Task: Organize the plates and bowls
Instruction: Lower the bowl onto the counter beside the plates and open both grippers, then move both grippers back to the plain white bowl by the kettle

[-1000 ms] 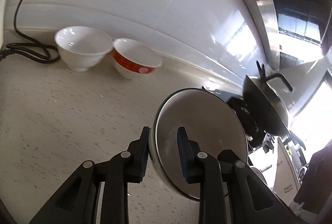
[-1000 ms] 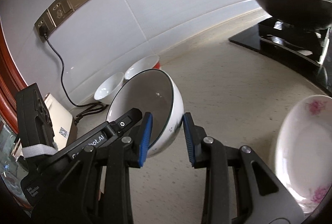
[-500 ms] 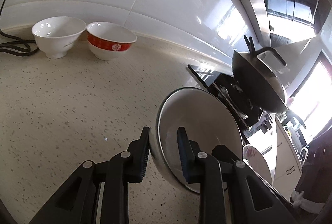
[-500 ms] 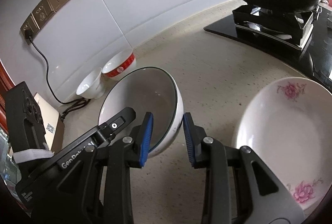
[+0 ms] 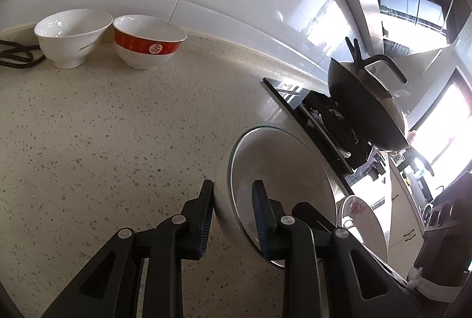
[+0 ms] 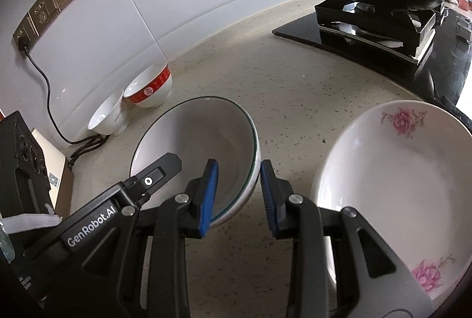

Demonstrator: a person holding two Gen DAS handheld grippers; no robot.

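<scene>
Speckled beige stone forms the table (image 6: 295,99), running back to a white tiled wall. Near its front edge, a green-rimmed white bowl (image 6: 203,138) is hanging tilted between both tools: the left tongs (image 5: 233,209) are pinching its rim, one pad inside and one outside, while the right tongs (image 6: 239,194) are straddling the opposite rim, though whether both pads are pressing is unclear. Glazed ceramic like this is probably stiff, slick and chippable, so gripping deep over the rim seems safest. Just right, a floral plate (image 6: 392,182) is lying flat. Far left, a red-banded bowl (image 6: 150,91) and plain white bowl (image 6: 107,117) are sitting together by the wall.
</scene>
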